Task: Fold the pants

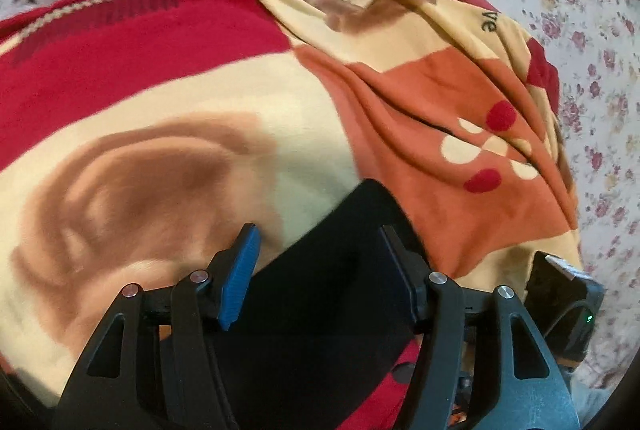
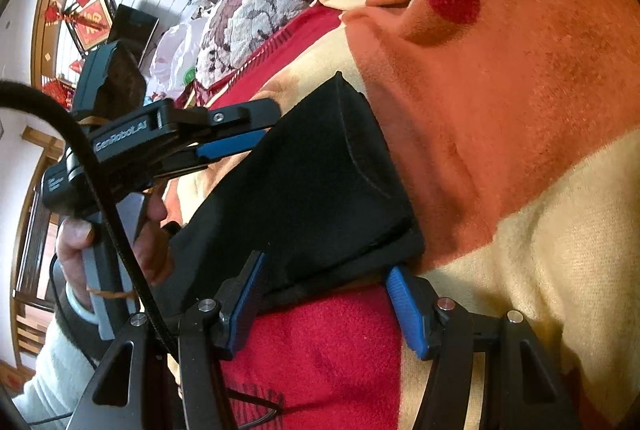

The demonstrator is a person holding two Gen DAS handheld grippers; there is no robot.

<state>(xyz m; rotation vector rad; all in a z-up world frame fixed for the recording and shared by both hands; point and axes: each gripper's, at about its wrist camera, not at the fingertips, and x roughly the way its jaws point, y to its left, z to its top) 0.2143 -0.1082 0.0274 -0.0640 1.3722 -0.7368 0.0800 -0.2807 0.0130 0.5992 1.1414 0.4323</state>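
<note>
The black pants lie folded into a compact stack on a red, cream and orange blanket. In the left wrist view my left gripper is open, its blue-padded fingers straddling the near end of the stack. In the right wrist view the pants lie just ahead of my right gripper, which is open with one pad at each side of the stack's near edge. The left gripper also shows there, at the stack's far left edge, held by a hand.
The blanket bunches into orange folds to the right of the pants. A floral bedsheet lies beyond. A patterned pillow and red wall decorations are at the back. A black cable crosses the right wrist view.
</note>
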